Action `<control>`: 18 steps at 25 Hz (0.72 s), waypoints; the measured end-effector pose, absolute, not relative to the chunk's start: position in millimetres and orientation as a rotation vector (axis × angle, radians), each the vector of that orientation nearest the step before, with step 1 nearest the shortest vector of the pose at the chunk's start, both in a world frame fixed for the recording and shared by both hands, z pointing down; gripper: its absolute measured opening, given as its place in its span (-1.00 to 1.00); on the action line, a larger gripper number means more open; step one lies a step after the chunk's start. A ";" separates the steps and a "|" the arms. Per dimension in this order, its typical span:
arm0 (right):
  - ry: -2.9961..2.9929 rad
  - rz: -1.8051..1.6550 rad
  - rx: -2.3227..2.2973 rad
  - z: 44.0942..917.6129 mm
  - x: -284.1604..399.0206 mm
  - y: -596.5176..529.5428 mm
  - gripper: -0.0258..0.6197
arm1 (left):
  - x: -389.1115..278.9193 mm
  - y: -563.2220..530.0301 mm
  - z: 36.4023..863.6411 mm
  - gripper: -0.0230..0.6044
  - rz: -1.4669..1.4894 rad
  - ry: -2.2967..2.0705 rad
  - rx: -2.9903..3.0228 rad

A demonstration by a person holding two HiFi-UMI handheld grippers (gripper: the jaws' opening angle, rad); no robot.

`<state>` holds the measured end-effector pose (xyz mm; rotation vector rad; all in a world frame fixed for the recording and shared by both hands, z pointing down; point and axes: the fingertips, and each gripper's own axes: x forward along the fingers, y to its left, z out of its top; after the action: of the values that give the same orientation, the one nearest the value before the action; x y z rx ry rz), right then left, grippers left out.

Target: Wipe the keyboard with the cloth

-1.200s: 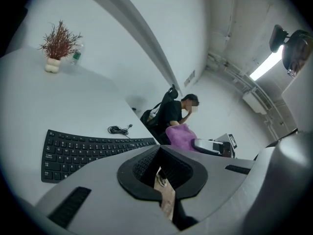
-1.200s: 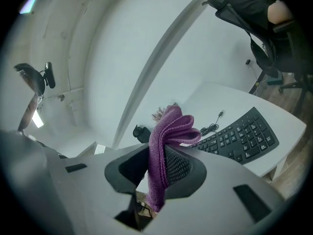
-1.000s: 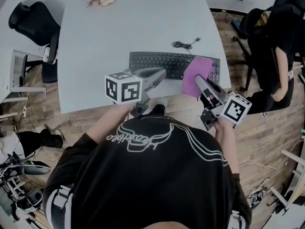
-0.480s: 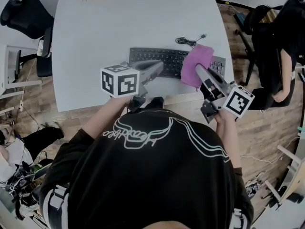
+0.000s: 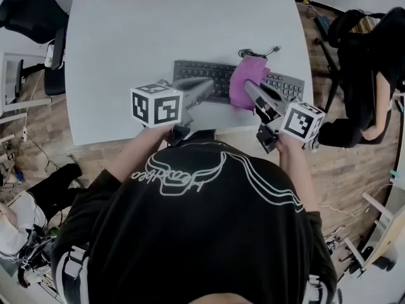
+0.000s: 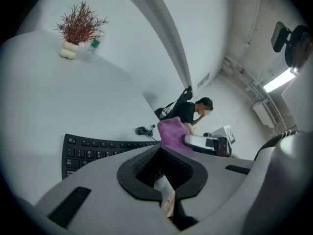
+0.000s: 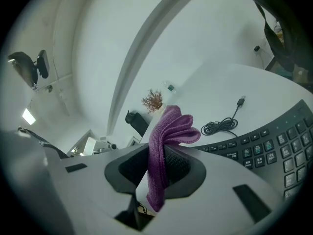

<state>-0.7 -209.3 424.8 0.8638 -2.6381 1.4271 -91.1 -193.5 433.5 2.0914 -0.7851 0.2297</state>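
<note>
Over keyboard (image 5: 201,75) | right tongs (image 5: 250,90) clamped on cloth (image 5: 242,76) | left tongs (image 5: 208,85) together

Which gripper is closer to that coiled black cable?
Right. The right gripper, holding the cloth, is just in front of the cable; the left gripper is farther left.

- An office is suggested by a broad white tabletop (image 5: 158,30), on which a black keyboard (image 5: 199,75) with a coiled cable (image 5: 253,54) is laid.
- A black office chair (image 5: 25,8) is seen beside it on a wood-plank floor (image 5: 354,170).
- Another person (image 5: 373,62) is seated at the right.
- A small dried plant (image 6: 78,26) is set at the far edge, and a strip light (image 6: 279,80) is fixed overhead.
</note>
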 end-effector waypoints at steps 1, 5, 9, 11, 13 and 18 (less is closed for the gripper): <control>-2.620 1.431 0.855 431.6 -4.3 -210.2 -0.73 | -93.3 -194.3 436.6 -0.92 0.233 -0.785 2.086; -2.557 1.434 0.809 454.1 -10.4 -209.6 -0.73 | -93.0 -193.6 445.9 -0.92 0.250 -0.783 2.061; -2.534 1.383 0.779 466.6 -11.3 -211.1 -0.73 | -87.4 -194.3 450.2 -0.92 0.250 -0.785 2.051; -2.505 1.341 0.771 474.6 -12.3 -209.7 -0.73 | -84.7 -194.0 452.4 -0.92 0.252 -0.779 2.048; -2.463 1.293 0.769 482.9 -12.7 -208.0 -0.73 | -82.0 -194.3 454.6 -0.92 0.259 -0.773 2.047; -2.390 1.244 0.793 494.9 -10.3 -206.9 -0.73 | -78.2 -196.1 457.7 -0.92 0.273 -0.764 2.052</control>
<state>-10.3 -206.9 494.9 0.7932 -2.3902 1.2436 -78.2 -196.1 457.7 2.0522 -0.7643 0.2725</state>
